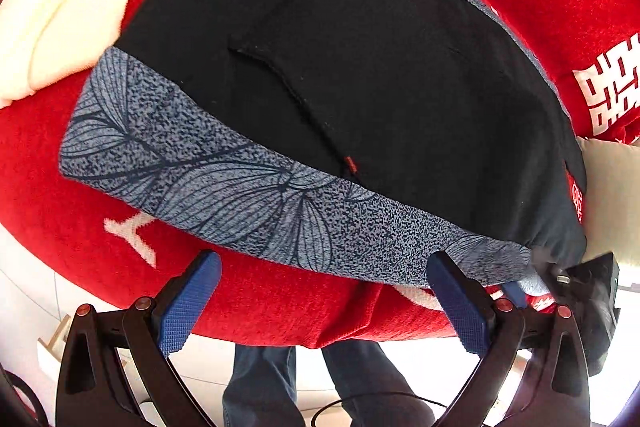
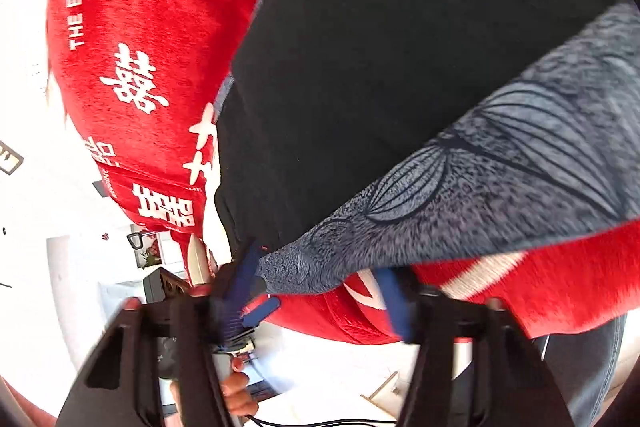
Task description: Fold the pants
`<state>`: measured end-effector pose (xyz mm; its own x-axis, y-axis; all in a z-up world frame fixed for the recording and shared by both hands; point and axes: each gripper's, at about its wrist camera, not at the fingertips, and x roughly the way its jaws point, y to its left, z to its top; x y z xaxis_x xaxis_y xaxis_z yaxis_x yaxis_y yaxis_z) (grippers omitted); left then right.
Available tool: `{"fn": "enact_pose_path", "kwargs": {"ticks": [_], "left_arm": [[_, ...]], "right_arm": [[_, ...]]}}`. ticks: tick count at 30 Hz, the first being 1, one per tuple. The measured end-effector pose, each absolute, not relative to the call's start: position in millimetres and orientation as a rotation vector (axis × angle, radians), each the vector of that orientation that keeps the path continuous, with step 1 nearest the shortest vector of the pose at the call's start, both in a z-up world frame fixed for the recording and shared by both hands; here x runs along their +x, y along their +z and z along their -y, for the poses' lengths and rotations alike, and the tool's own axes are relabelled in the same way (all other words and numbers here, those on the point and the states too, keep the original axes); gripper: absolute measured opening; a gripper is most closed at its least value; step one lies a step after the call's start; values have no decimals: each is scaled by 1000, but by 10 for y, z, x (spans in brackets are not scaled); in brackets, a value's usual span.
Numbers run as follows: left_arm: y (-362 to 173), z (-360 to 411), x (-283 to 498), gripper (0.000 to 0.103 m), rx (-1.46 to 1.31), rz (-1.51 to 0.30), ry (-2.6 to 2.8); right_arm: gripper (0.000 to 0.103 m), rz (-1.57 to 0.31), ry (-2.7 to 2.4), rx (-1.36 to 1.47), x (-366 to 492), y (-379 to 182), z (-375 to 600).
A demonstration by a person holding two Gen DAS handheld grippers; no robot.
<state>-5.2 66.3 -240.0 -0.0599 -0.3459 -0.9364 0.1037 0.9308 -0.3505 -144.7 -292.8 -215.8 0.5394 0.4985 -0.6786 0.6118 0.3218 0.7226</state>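
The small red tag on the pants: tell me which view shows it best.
Left wrist view. The small red tag sits in the open on the black pants, just above the grey leaf-print band. In the right wrist view the pants fill the frame, but no tag can be made out.

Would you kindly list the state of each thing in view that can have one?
Pants: black, lying flat, folded over, patterned grey-blue band along the near edge.
Red blanket: spread under the pants, white lettering.
Cream blanket: bunched beside the pants.
Left claw: open, empty, just short of the band.
Right claw: open, at the band's corner; contact unclear, blurred.
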Motion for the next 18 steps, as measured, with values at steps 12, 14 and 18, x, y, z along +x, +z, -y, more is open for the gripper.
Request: {"fn": "enact_pose_path", "kwargs": {"ticks": [12, 14, 18], "left_arm": [[-2401, -925, 275, 67, -474, -1541, -265], [-2376, -958, 337, 30, -480, -1540, -257], [-2136, -996, 401, 20, -452, -1505, -271]], "right_arm": [[10, -1109, -51, 1276, -1251, -1624, 2909], [9, -1134, -64, 1266, -1251, -1621, 2903], [7, -1162, -93, 1211, -1222, -1512, 2951]]}}
